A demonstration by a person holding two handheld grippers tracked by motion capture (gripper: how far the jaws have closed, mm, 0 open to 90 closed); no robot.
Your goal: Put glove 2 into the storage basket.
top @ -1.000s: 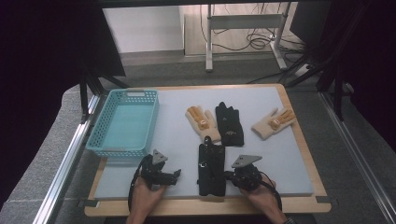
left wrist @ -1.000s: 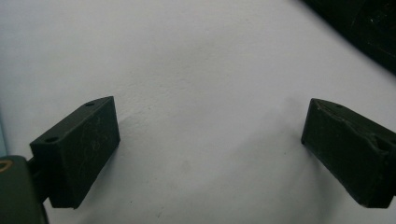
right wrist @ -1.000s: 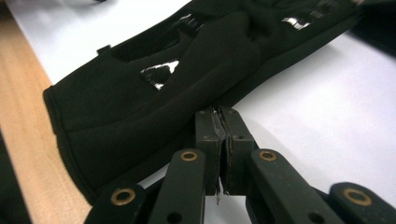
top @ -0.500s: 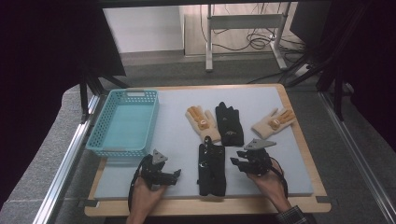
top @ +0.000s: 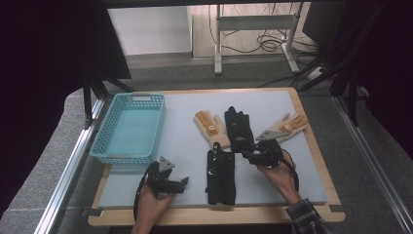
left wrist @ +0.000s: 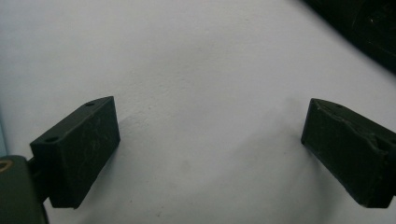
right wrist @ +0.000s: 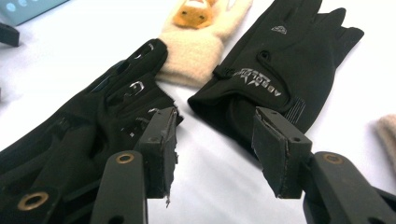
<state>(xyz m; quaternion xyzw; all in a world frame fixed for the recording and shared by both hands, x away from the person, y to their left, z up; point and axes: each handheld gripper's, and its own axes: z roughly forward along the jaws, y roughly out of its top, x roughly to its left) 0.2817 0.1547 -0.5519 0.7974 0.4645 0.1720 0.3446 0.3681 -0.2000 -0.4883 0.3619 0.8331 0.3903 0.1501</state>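
Black gloves, soft, light and floppy, lie mid-counter: one at three o'clock of the idle, wide-open left tool, the other best pinched at its cuff by the right tool, empty, just been opening.

A lab recording station, by its look: a wooden-edged table with a pale grey mat stands inside black curtains and metal frame rails, with grey carpet and, at twelve o'clock, a metal stand trailing loose cables.
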